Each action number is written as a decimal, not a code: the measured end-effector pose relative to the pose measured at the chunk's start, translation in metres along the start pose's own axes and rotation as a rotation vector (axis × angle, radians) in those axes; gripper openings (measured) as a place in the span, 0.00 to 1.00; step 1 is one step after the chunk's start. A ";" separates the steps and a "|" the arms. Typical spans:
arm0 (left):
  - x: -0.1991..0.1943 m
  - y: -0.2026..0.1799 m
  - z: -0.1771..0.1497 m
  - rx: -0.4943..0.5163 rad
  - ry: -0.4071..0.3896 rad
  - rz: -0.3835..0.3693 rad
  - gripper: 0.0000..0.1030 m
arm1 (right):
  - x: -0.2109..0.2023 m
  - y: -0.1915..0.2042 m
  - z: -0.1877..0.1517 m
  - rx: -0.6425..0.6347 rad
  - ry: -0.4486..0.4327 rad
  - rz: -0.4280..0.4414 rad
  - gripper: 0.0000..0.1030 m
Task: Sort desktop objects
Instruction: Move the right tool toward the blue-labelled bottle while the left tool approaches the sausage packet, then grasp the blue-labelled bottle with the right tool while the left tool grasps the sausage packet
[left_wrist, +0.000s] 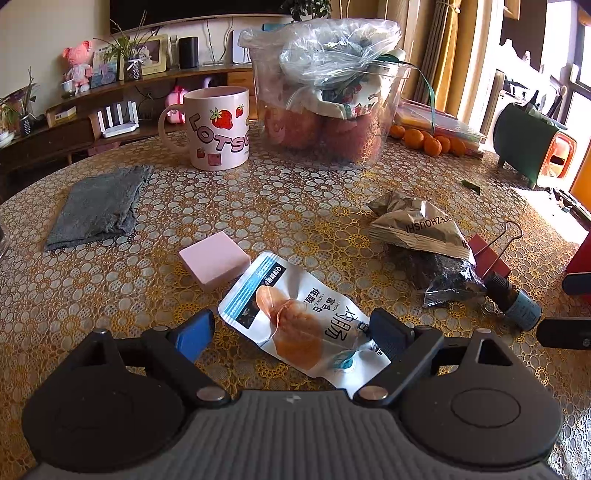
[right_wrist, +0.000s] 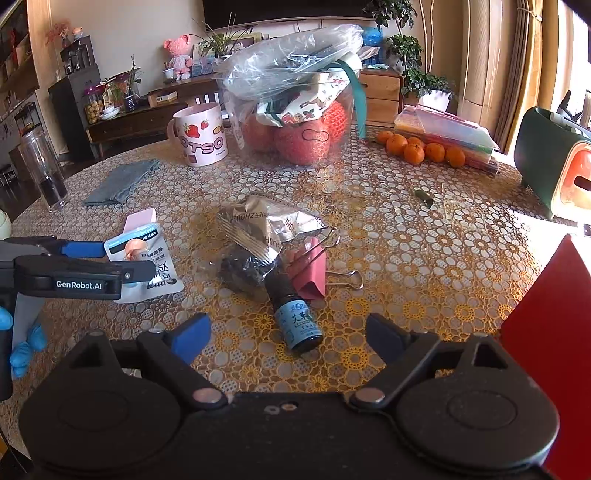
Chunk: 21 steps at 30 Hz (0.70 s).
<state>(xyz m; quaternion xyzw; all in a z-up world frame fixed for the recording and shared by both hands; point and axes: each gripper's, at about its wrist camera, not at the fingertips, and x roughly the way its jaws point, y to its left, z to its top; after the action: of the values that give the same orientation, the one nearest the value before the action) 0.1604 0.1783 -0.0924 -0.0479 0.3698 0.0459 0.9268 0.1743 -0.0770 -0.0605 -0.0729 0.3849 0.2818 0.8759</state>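
Observation:
My left gripper (left_wrist: 291, 334) is open, its jaws on either side of a white and blue snack packet (left_wrist: 295, 321) lying flat on the table; it also shows in the right wrist view (right_wrist: 147, 254). A pink block (left_wrist: 214, 258) lies just beyond. My right gripper (right_wrist: 288, 338) is open and empty, a small blue-labelled bottle (right_wrist: 297, 314) lying between its jaws. A crumpled silver snack bag (right_wrist: 258, 232) and a pink binder clip (right_wrist: 312, 271) lie behind the bottle.
A pink strawberry mug (left_wrist: 218, 127), a grey cloth (left_wrist: 99, 206), a clear tub of fruit with a plastic bag (left_wrist: 325, 96), several oranges (right_wrist: 421, 149), a green and orange appliance (right_wrist: 554, 166) and a red box (right_wrist: 546, 332) at right stand on the patterned table (left_wrist: 288, 206).

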 end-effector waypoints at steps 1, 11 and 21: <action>0.001 -0.001 0.000 0.001 0.001 -0.004 0.89 | 0.003 0.000 0.000 -0.002 0.003 0.001 0.88; 0.012 -0.009 -0.001 0.008 0.002 -0.021 0.89 | 0.027 -0.002 -0.001 -0.015 0.036 -0.010 0.78; 0.012 -0.015 -0.002 0.014 -0.012 0.003 0.76 | 0.040 0.004 0.001 -0.026 0.049 -0.007 0.64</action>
<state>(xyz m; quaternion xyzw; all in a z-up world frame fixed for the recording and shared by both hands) 0.1694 0.1641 -0.1007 -0.0403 0.3646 0.0450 0.9292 0.1946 -0.0562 -0.0881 -0.0924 0.4022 0.2816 0.8662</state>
